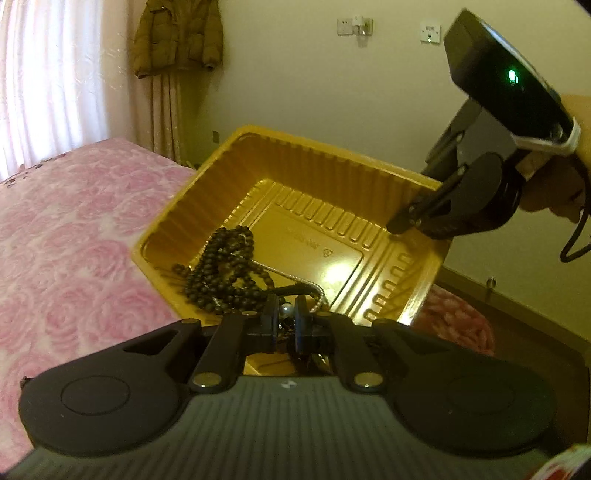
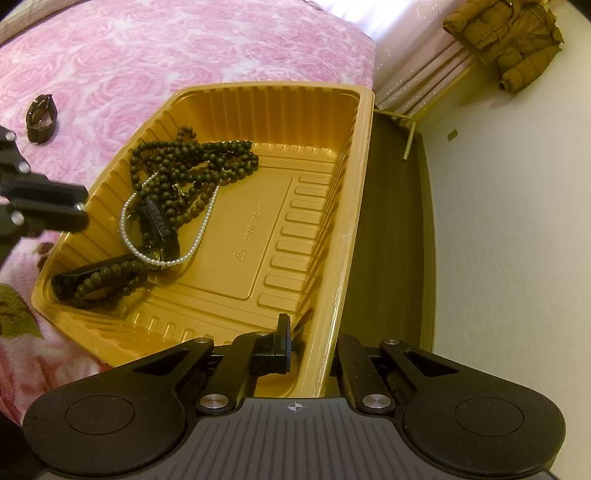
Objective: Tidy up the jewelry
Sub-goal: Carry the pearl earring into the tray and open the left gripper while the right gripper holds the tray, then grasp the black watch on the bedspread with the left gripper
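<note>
A gold plastic tray (image 1: 258,134) (image 2: 365,166) rests on a pink bed. In it lie a long dark bead necklace (image 1: 221,266) (image 2: 192,162), a pearl strand (image 2: 166,260), a black watch (image 2: 162,227) and a dark bead bracelet (image 2: 107,278) beside a black band. My right gripper (image 2: 304,330) (image 1: 397,226) is shut on the tray's wall, one finger inside and the other hidden outside. My left gripper (image 1: 286,304) (image 2: 79,213) hovers over the tray's opposite edge with its jaws almost together. A small silvery bead shows in the gap; I cannot tell whether it is gripped. Another black watch (image 2: 40,118) lies on the bedspread.
The pink rose bedspread (image 1: 74,240) surrounds the tray on the left. A dark wooden bed edge (image 2: 391,229) runs beside the tray, with pale floor beyond. A brown jacket (image 1: 177,37) hangs by the curtains, and wall sockets (image 1: 354,26) sit on the far wall.
</note>
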Demonstrator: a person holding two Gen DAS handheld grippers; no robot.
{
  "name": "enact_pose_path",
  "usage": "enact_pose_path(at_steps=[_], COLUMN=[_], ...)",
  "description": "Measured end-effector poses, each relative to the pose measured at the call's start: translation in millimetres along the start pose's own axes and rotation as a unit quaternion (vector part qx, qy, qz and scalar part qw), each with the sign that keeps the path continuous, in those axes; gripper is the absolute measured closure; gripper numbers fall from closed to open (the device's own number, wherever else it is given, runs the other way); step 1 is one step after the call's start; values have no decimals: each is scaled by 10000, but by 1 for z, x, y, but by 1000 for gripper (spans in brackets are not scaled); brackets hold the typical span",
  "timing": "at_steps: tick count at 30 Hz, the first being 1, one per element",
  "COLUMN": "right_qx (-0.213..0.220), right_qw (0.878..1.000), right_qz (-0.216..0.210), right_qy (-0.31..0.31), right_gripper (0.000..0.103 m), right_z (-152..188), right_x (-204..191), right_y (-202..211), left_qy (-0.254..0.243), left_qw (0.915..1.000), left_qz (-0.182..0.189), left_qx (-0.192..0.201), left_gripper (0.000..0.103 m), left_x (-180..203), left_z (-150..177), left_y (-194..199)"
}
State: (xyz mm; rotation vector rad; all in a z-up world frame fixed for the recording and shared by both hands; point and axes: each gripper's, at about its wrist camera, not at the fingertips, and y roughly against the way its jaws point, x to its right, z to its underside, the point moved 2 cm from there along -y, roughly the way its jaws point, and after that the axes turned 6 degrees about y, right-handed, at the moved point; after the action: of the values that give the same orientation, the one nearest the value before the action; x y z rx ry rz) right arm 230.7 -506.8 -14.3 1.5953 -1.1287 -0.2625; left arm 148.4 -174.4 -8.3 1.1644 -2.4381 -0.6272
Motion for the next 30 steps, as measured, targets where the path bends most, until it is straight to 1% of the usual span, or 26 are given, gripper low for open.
enact_pose_path(at_steps=[4, 5, 6, 8, 12, 17, 20, 22, 24, 26, 28, 30], right_qx=[0, 1, 2, 4, 3, 7, 8, 9, 5, 6, 5, 5], right_qw=[10000, 10000, 10000, 10000, 10000, 10000, 10000, 10000, 10000, 10000, 10000, 10000], right_qz=[-1, 0, 2, 3, 2, -1, 3, 3, 0, 2, 11, -1], right_qy=[-1, -1, 1, 1, -1, 0, 5, 5, -2, 0, 8, 0], right_gripper=[98, 98, 98, 98, 98, 98, 98, 98, 98, 98, 98, 98], right_z=[0, 0, 0, 0, 0, 0, 0, 0, 0, 0, 0, 0], right_x=[0, 0, 0, 0, 0, 0, 0, 0, 0, 0, 1, 0], right_y=[0, 0, 0, 0, 0, 0, 0, 0, 0, 0, -1, 0], left_qy=[-1, 13, 30, 62, 154, 430, 667, 853, 1011, 1166, 1332, 1542], left_qw=[10000, 9999, 9999, 9999, 9994, 9960, 9904, 9853, 9790, 9713, 9648, 9596], left_qz=[3, -5, -35, -127, -301, -783, -1201, -1466, -1760, -2066, -2258, -2344], left_qx=[-96, -109, -110, -72, -40, 42, 126, 182, 191, 197, 212, 209], left_gripper=[95, 91, 80, 75, 75, 72, 66, 64, 59, 58, 58, 58], left_x=[0, -2, -4, -8, -20, -47, -70, -86, -104, -121, -136, -151], left_z=[3, 5, 6, 10, 20, 39, 51, 57, 63, 67, 67, 67], left_y=[-6, -6, -6, -3, 8, 30, 45, 53, 59, 61, 61, 58])
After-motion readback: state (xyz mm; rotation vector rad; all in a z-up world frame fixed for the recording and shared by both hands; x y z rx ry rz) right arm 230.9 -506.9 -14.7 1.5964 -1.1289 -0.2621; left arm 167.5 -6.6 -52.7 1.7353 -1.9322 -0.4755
